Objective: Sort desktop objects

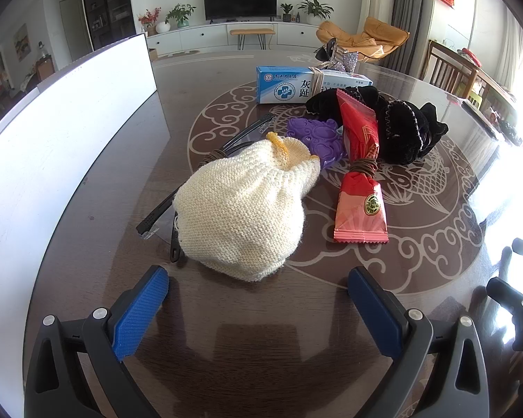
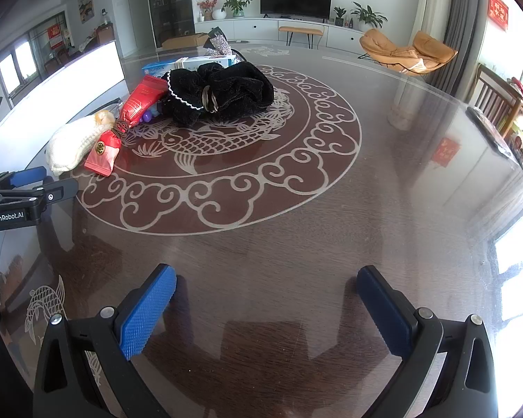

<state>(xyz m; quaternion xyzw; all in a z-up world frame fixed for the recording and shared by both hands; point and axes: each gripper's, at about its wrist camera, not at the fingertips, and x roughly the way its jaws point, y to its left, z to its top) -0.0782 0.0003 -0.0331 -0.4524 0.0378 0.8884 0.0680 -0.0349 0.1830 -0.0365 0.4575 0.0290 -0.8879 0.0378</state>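
A pile lies on the dark patterned table. A cream knitted pouch lies just ahead of my open, empty left gripper, over black-framed glasses. Beside it are a red snack packet, a purple toy, black cloth and a blue-white box. My right gripper is open and empty over bare table, far from the pouch, the packet and the black cloth.
A large white board stands along the table's left side. A glittery item lies behind the box. The left gripper body shows at the left edge of the right wrist view. Chairs stand beyond the table's right edge.
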